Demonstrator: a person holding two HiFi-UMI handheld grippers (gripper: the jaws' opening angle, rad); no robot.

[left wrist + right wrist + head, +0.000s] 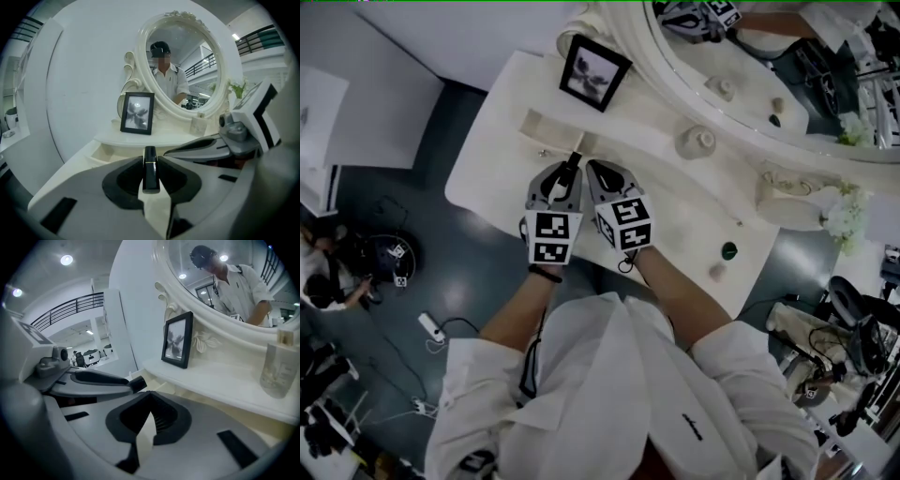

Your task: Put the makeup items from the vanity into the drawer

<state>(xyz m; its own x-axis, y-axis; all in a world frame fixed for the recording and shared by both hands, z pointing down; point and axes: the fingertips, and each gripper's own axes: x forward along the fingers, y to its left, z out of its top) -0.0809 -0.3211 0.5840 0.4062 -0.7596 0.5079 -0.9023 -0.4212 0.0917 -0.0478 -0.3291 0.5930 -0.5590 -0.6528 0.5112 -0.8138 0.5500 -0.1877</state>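
Bright, even indoor light: the white bench (499,155) almost washes out in the head view, while the floor (478,267) beside it sits dark. Round ceiling lamps (66,259) glow top left in the right gripper view, with a little flare and no hard shadows below. Both gripper views bow heavily, straight lines curving, corners black. The nearest foreground is soft; the mirror (199,70) reads crisp.

White vanity (502,150) carries picture frame (594,72); pale bottle (696,142).

A framed picture (594,71) stands left of the oval mirror (787,66).
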